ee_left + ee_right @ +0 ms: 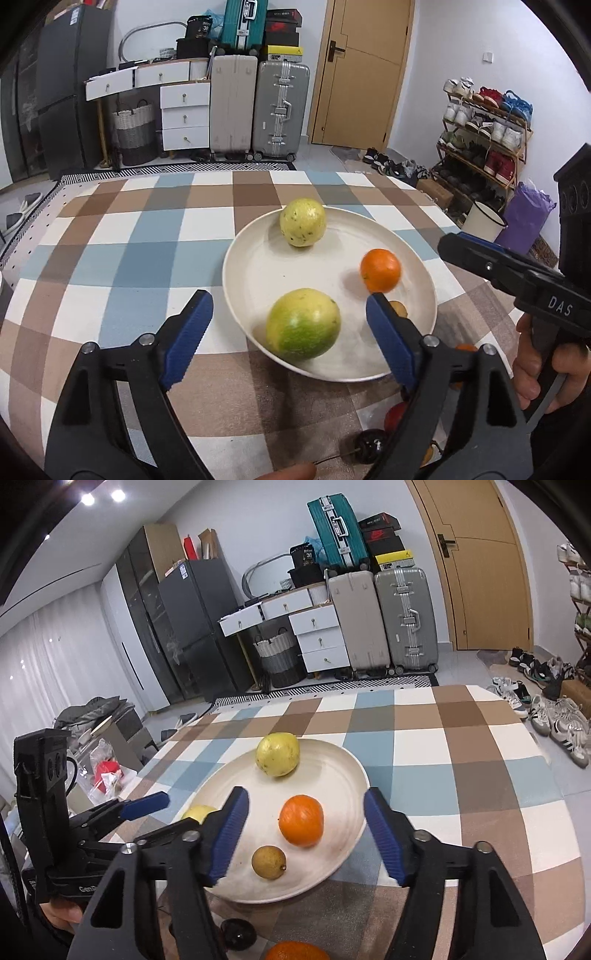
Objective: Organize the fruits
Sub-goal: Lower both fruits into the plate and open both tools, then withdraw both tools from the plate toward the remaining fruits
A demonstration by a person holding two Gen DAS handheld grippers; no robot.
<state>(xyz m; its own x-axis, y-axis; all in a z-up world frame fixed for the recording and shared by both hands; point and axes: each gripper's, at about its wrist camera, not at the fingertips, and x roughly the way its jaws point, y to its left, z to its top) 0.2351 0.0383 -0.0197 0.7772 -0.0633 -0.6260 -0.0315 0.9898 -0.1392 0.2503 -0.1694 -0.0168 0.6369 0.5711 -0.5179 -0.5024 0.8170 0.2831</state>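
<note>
Fruits on plate: a pale yellow fruit (303,222) at the far rim, a green-yellow fruit (303,324) near the near rim, an orange (301,820) toward the right side and a small brownish fruit (269,862) by the near edge, all on the white plate (255,273).
Fruits off plate: a dark fruit with a stem (370,446), a red fruit (395,416) and another orange (293,950) lie on the cloth at the table's near edge.
Left gripper (290,326): jaws wide, the green-yellow fruit between them but the pads not touching it; nothing held.
Right gripper (306,834): jaws wide around the orange without contact; nothing held.
Progress: judged past halfway, with four fruits plated and at least three left on the cloth.
Surface: checked tablecloth (147,229) in brown, blue and white; the plate sits right of centre.
Room: suitcases (258,110), a white drawer unit (184,110), a wooden door (365,70), a shoe rack (484,133) and a dark fridge (192,627) behind the table.
</note>
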